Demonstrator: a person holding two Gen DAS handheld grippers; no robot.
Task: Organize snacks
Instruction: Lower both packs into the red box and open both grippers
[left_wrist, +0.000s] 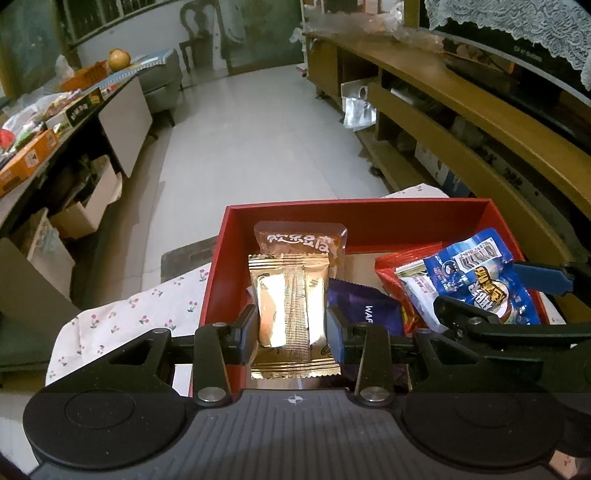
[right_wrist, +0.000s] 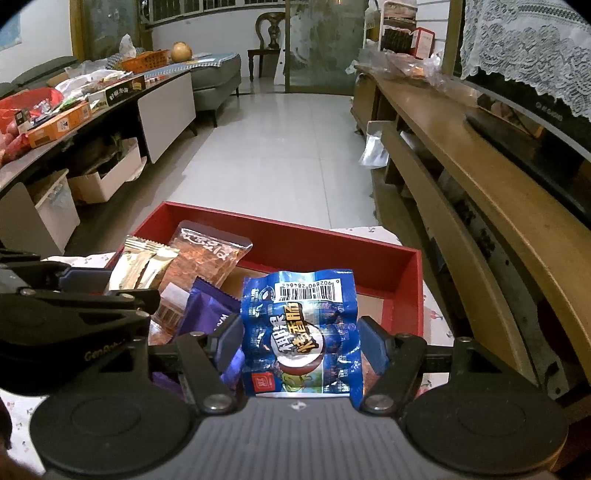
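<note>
The left gripper (left_wrist: 291, 332) has its jaws closed on a gold snack pack (left_wrist: 286, 314), held upright over the left part of the red box (left_wrist: 354, 208). Behind it stands an orange pack (left_wrist: 301, 242); a purple wafer pack (left_wrist: 365, 314) lies beside. At the right, the right gripper (right_wrist: 301, 343) clamps a blue snack bag (right_wrist: 301, 332) above the same box, which sits on a desk with a flowered cloth (left_wrist: 147, 310)

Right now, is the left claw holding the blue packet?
No, the left claw grips the gold packet over the red box; the blue packet sits beside it.
</note>
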